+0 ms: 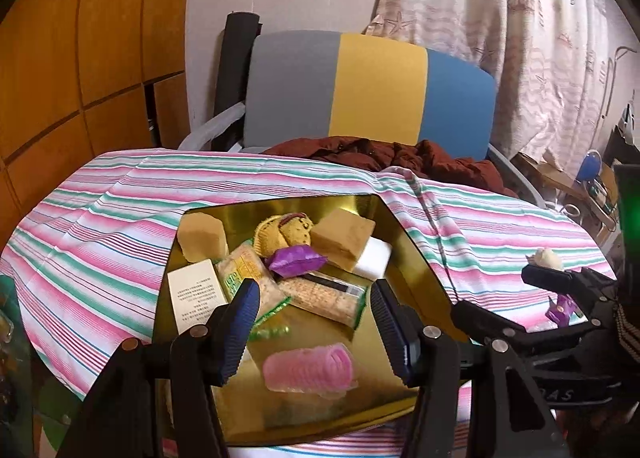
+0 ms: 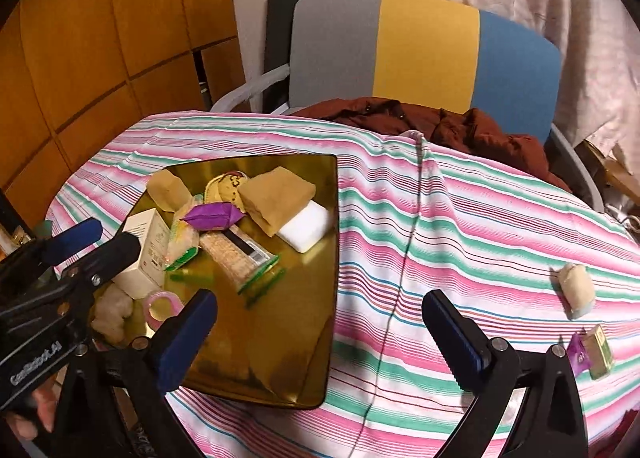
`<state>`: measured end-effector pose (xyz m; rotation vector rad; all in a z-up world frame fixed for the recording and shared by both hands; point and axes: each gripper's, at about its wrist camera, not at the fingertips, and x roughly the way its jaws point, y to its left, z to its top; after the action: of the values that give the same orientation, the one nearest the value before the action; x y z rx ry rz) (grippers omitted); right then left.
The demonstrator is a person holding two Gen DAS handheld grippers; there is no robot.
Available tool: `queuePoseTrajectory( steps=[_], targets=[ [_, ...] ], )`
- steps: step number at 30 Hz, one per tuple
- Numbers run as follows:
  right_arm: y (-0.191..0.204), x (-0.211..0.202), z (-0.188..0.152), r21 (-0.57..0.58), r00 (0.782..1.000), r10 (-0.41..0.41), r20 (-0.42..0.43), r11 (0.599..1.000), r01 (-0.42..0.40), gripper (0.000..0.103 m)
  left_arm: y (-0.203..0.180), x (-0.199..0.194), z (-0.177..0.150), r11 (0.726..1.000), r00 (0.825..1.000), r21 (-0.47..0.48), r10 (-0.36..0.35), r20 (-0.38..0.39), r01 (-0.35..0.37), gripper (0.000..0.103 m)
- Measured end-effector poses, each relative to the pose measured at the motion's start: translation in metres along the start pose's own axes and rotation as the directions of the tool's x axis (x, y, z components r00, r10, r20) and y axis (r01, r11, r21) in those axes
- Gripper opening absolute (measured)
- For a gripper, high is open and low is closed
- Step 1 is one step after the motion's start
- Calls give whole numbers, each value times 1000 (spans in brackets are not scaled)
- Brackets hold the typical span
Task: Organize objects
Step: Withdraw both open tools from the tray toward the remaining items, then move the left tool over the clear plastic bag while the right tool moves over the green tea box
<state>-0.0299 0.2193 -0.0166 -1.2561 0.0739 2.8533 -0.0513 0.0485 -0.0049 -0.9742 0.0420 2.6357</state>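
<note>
Snacks and small packets sit heaped at the far end of the gold tray point(image 2: 304, 338), gathered there as the collecting spot. A pink roll point(image 1: 310, 368) lies alone at lower centre of the left view, between the spread fingers of the left gripper point(image 1: 314, 322), which grips nothing. The right gripper point(image 2: 320, 334) also stands wide open and empty over the striped cloth point(image 2: 480, 210). At the right edge, well apart from the tray, wait 3 stragglers: a cream bun point(image 2: 576, 290), a purple wrapper point(image 2: 578, 356) and a small green box point(image 2: 600, 350), likely next.
</note>
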Motion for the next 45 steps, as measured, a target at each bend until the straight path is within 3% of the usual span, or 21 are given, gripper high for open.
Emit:
queuePoseTrajectory(
  steps=[16, 29, 35, 41, 45],
  targets=[
    [-46, -5, -22, 98, 997, -68, -21, 993, 70, 103, -32, -7, -12, 994, 999, 102, -37, -10, 38, 58],
    [-119, -16, -30, 189, 986, -158, -52, 968, 165, 103, -64, -5, -19, 980, 996, 180, -84, -40, 90, 58],
    [-186, -35, -24, 292, 971, -236, -46, 926, 239, 103, -79, -2, -20, 970, 993, 214, -105, -58, 115, 58],
    [-263, -46, -32, 421, 946, -319, -64, 851, 315, 103, -97, 3, -23, 956, 989, 256, -124, -82, 141, 58],
    [-314, -49, -51, 538, 934, -346, -93, 772, 339, 103, -111, 6, -25, 943, 982, 281, -154, -108, 178, 58]
  ],
)
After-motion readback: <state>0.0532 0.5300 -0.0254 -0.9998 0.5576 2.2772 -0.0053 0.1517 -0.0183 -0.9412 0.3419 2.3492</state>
